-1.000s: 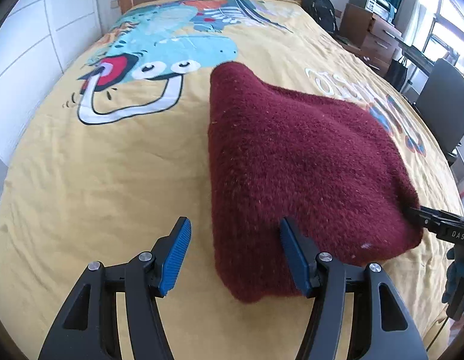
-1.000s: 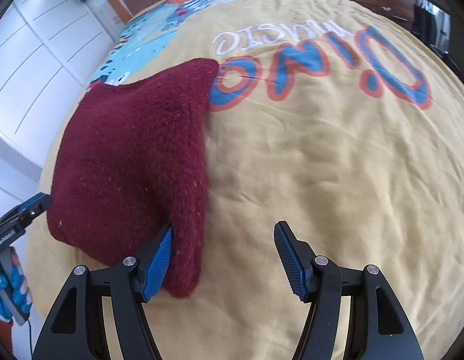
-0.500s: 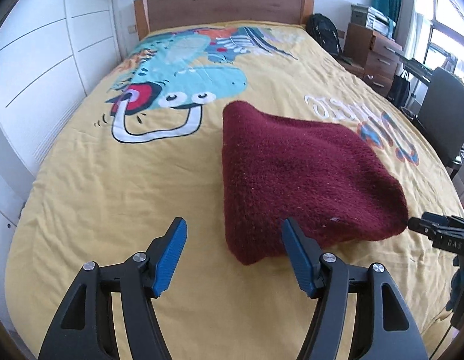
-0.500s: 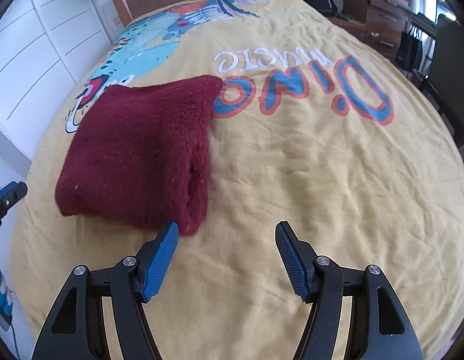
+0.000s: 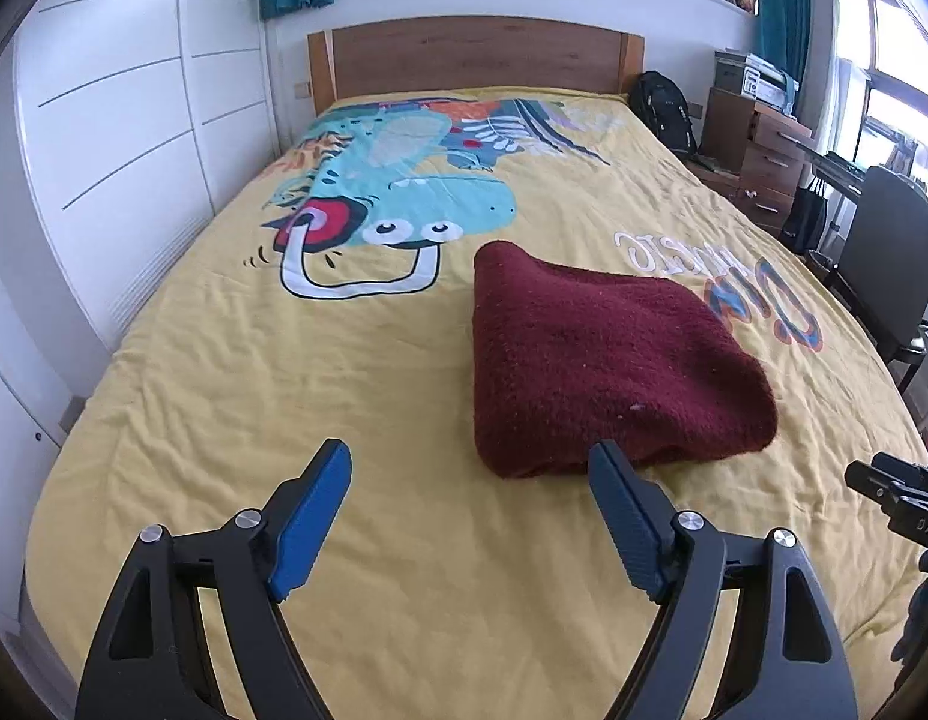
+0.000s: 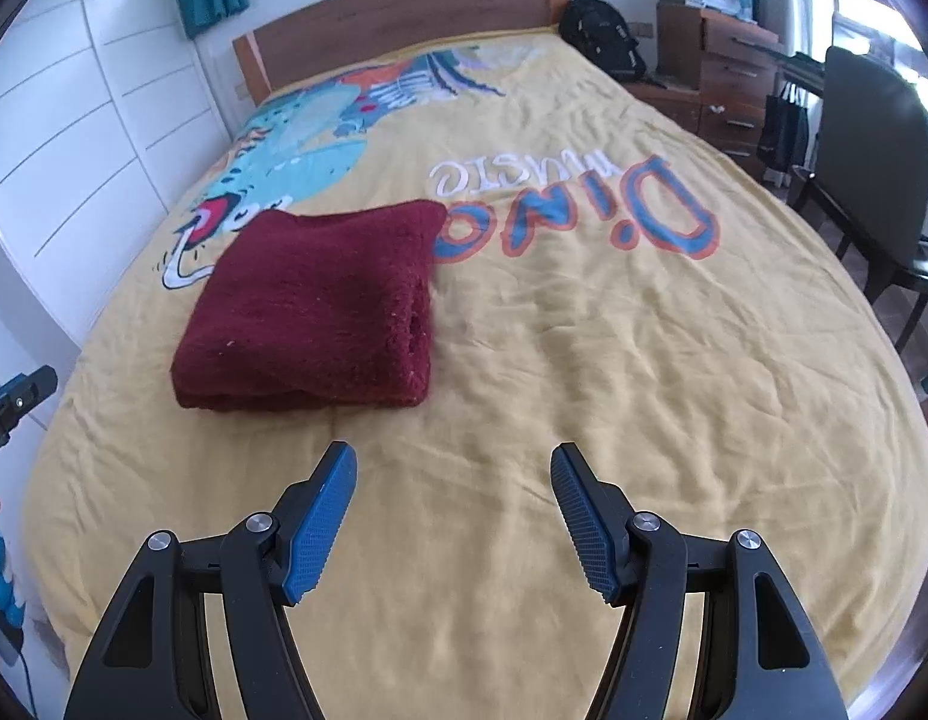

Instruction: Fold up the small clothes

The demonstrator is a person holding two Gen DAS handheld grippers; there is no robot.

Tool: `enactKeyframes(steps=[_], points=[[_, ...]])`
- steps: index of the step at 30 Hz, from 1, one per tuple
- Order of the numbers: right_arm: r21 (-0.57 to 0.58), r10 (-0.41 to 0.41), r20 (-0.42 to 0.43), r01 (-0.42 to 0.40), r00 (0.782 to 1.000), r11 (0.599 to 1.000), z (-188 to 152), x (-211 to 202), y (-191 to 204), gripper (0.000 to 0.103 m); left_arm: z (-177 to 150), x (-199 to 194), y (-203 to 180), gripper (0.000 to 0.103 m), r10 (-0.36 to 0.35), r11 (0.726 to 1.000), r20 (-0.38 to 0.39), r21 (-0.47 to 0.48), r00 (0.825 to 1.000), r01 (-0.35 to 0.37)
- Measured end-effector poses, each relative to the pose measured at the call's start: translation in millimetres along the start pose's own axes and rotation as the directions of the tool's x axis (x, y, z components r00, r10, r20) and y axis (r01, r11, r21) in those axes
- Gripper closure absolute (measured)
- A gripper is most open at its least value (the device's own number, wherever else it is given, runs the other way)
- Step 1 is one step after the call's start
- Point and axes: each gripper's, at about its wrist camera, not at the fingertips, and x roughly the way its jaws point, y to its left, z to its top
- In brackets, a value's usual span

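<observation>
Dark red fuzzy knit garment (image 5: 602,360) lies folded into a thick, roughly square bundle on the yellow dinosaur-print bedspread (image 5: 356,372), near the foot end of the bed, right of the cartoon dino head. Left gripper (image 5: 470,519) hangs above the bedspread just short of the bundle's near corner; its jaws have just been opening and now stand wide, nothing between them, only bare spread. Right gripper (image 6: 455,516) also off the garment, jaws moderately wide apart and empty, bundle up and to the left of it in the right wrist view. Neither gripper touches the fabric. Fold looks done or nearly so: edges stacked; the right side shows the open layered end with a small dark gap, and the top surface sags a bit in the middle. Judged step: release and clear away, or a final tidy. To do it well, keep both tools clear of the fluffy pile when moving so a jaw tip doesn't snag and drag a layer open. If tidying, press flat from above rather than pinching, and square the near edge gently. Thick knit will likely spring back, so a loose top layer could creep. Wooden headboard (image 5: 476,54) and dark office chair (image 6: 872,138) well apart, no concern.
</observation>
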Motion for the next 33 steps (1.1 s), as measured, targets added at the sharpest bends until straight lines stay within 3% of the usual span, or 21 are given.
enactKeyframes(steps=[19, 23, 33], points=[[0.007, -0.057, 0.12, 0.057, 0.991, 0.998, -54.9, -84.6, 8.8, 0.017, -40.7, -77.4, 0.1, 0.005, 0.019, 0.999, 0.107, 0.025, 0.994, -0.022], [0.004, -0.075, 0.145, 0.075, 0.987, 0.997, -62.8, -95.1, 10.9, 0.0, -51.8, -85.7, 2.0, 0.002, 0.011, 0.999, 0.112, 0.03, 0.994, -0.015], [-0.022, -0.147, 0.197, 0.154, 0.969, 0.988, -76.7, -108.0, 10.5, 0.0, -72.9, -92.8, 5.1, 0.001, 0.045, 0.998, 0.097, 0.04, 0.994, -0.049]])
